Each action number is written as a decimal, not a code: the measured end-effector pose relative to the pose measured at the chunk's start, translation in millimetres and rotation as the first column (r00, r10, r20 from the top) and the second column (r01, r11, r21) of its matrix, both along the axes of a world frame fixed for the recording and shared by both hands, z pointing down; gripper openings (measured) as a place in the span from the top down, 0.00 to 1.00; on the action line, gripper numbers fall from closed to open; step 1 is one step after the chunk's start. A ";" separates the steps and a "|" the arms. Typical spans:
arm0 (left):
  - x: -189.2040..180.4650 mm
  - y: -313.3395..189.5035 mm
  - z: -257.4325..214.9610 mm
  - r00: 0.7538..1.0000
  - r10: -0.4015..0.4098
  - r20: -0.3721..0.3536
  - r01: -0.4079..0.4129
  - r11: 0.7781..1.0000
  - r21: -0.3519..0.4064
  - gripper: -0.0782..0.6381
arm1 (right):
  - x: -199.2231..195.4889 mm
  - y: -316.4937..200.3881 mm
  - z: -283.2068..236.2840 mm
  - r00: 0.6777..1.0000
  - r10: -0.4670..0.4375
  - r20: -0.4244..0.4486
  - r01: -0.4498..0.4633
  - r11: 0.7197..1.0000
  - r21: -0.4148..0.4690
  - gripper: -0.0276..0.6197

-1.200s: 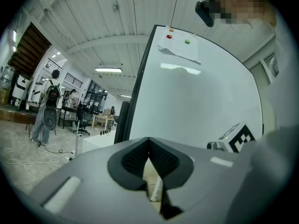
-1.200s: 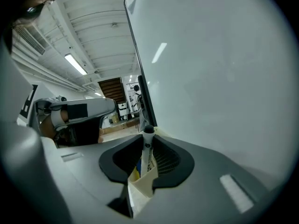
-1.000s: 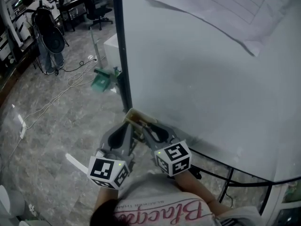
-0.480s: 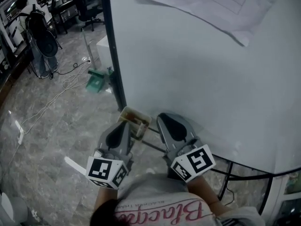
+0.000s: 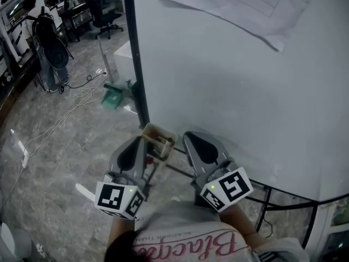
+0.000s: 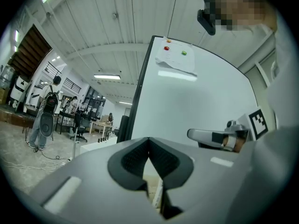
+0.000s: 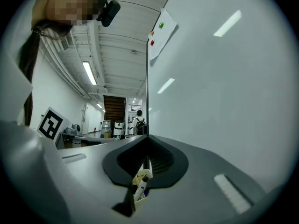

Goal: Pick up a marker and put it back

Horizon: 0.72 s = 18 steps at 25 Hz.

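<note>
I see left gripper [image 5: 139, 141] and right gripper [image 5: 187, 136] both clamped together, empty, beside a tray [image 5: 162, 130] seemingly holding markers [image 7: 141, 183]

We carry two pale grey shells, the left gripper [image 5: 143, 141] and the right gripper [image 5: 188, 136], each lined with black ribbed pads [image 6: 133, 160]. The left cube [image 5: 117, 200] and right cube [image 5: 228, 189] are white with black square markers and a small green light. Our shirt [image 5: 185, 245] is white, with pinkish-red script.
</note>
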<state>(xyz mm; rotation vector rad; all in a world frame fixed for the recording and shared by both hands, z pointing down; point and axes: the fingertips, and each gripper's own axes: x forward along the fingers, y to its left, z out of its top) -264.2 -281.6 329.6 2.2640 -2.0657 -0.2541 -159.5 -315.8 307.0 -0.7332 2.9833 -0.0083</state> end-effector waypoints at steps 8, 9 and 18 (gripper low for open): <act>0.1 2.5 -2.0 1.000 0.007 0.004 -0.007 1.000 0.000 0.89 | -5.9 2.7 2.7 1.000 -0.015 -0.013 0.015 1.000 -0.021 0.96; 0.3 2.2 -1.4 1.000 0.009 0.003 -0.009 1.000 0.000 0.89 | -5.6 2.1 3.4 1.000 -0.014 -0.013 0.014 1.000 -0.025 0.96; 0.6 1.6 3.7 1.000 0.014 -0.013 -0.014 1.000 -0.008 0.89 | -8.3 3.2 11.0 0.999 -0.020 -0.030 0.019 0.999 -0.046 0.96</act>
